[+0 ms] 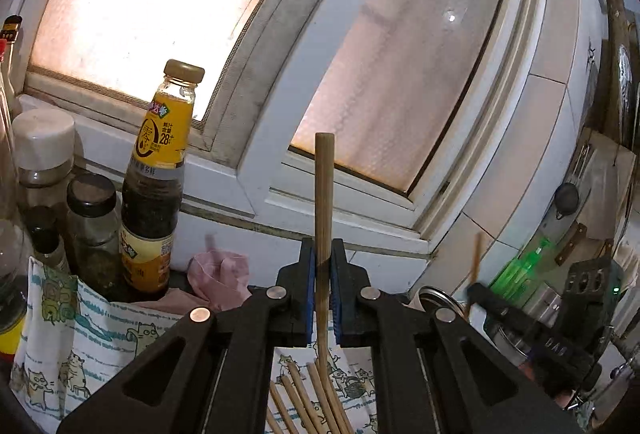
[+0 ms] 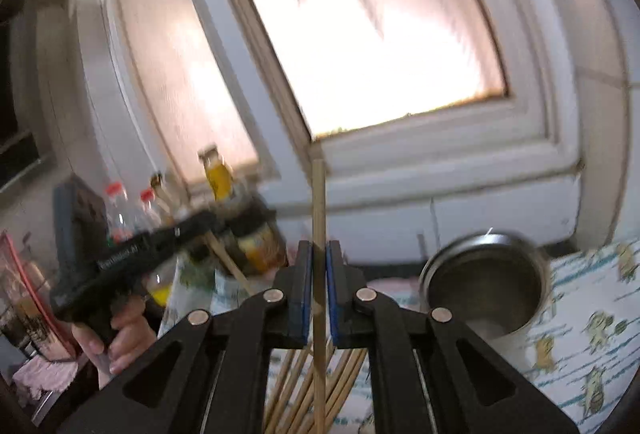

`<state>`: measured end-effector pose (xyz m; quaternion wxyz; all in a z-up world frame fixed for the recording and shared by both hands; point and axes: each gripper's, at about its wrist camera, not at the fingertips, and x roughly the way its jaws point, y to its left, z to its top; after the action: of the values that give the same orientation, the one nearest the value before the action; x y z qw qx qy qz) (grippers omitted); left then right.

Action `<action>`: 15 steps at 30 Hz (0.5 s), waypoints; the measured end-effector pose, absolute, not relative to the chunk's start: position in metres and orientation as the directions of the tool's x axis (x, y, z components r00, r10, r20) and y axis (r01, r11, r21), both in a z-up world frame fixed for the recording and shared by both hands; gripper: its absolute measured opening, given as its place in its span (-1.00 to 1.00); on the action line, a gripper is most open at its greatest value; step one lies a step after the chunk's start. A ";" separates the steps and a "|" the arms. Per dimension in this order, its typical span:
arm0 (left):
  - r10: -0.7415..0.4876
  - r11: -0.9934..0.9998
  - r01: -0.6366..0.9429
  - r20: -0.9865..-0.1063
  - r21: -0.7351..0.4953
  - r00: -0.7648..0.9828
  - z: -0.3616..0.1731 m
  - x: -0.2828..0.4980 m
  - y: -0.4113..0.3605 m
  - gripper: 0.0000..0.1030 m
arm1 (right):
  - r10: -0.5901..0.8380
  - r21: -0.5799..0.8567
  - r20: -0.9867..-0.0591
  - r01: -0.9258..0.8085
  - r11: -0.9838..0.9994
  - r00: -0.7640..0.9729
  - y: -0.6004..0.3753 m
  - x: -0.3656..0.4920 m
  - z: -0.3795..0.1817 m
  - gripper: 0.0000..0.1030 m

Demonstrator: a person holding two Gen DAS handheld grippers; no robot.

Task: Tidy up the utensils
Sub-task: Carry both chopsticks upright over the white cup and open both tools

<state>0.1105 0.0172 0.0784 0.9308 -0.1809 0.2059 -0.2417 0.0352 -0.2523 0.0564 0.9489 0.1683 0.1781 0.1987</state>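
Left tool [image 1: 323,262]: my blue pads are clamped on one wooden chopstick [image 1: 323,194], which stands upright between them, its blunt end up in front of the window [image 1: 400,82].
Right tool [image 2: 319,266]: clamped likewise on a second chopstick [image 2: 318,218], thinner-looking in this view, upright, its top reaching the window sill line.
Loose chopsticks [image 1: 312,398]: a fanned bundle lies on the cloth below my left tool; from the right wrist the same kind of bundle [image 2: 304,386] shows under that tool too.
Cloth [image 1: 92,338]: white with cartoon cats and teal stripes, spread over the bench, its left edge turned up against the bottles.
Steel cup [image 2: 486,286]: round, open-topped, standing on the cloth to the right of my right tool; I cannot tell whether anything is in it.
Sauce bottle [image 1: 156,194]: yellow label, brown cap, dark liquid, upright by the window frame.
Spice jars [image 1: 90,226]: a dark-lidded one just beside the sauce bottle, a white-capped one [image 1: 44,154] behind it.
Pink rag [image 1: 220,274]: crumpled on the bench behind the left tool, near the wall.
My left hand [image 2: 116,338]: seen from the right wrist, fingers wrapped round the black handle of the other tool; that view is blurred.
Green bottle [image 1: 520,266]: at the far right, behind my other tool's body.
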 end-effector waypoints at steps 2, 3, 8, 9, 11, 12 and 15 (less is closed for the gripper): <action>-0.511 0.830 0.377 -0.288 -0.412 0.810 0.079 0.108 0.014 -0.88 | 0.400 0.382 -0.220 -0.298 0.875 0.890 -0.253 0.029 0.060 -0.88; -0.512 0.832 0.388 -0.279 -0.397 0.812 0.080 0.102 0.015 -0.88 | 0.389 0.382 -0.191 -0.297 0.875 0.901 -0.251 0.025 0.063 -0.88; -0.536 0.820 0.437 -0.231 -0.370 0.812 0.089 0.085 0.003 -0.88 | 0.274 0.331 0.016 -0.263 0.906 0.962 -0.255 -0.005 0.076 -0.88; -0.529 0.822 0.423 -0.234 -0.382 0.816 0.091 0.084 0.002 -0.89 | 0.264 0.326 0.044 -0.264 0.908 0.963 -0.250 -0.005 0.076 -0.88; -0.523 0.823 0.406 -0.250 -0.397 0.815 0.101 0.084 -0.007 -0.89 | 0.268 0.346 0.066 -0.274 0.897 0.961 -0.256 -0.006 0.079 -0.88; -0.536 0.817 0.423 -0.245 -0.393 0.808 0.108 0.080 -0.013 -0.89 | 0.279 0.366 0.074 -0.286 0.885 0.958 -0.262 -0.005 0.079 -0.88; -0.536 0.828 0.443 -0.257 -0.342 0.804 0.133 0.068 -0.036 -0.89 | 0.245 0.403 0.107 -0.268 0.875 0.963 -0.275 -0.008 0.082 -0.88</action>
<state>0.0682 -0.0362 0.1329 0.9402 -0.1339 0.1740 -0.2605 -0.0085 -0.2749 0.0819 0.9680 0.2116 -0.0265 0.1325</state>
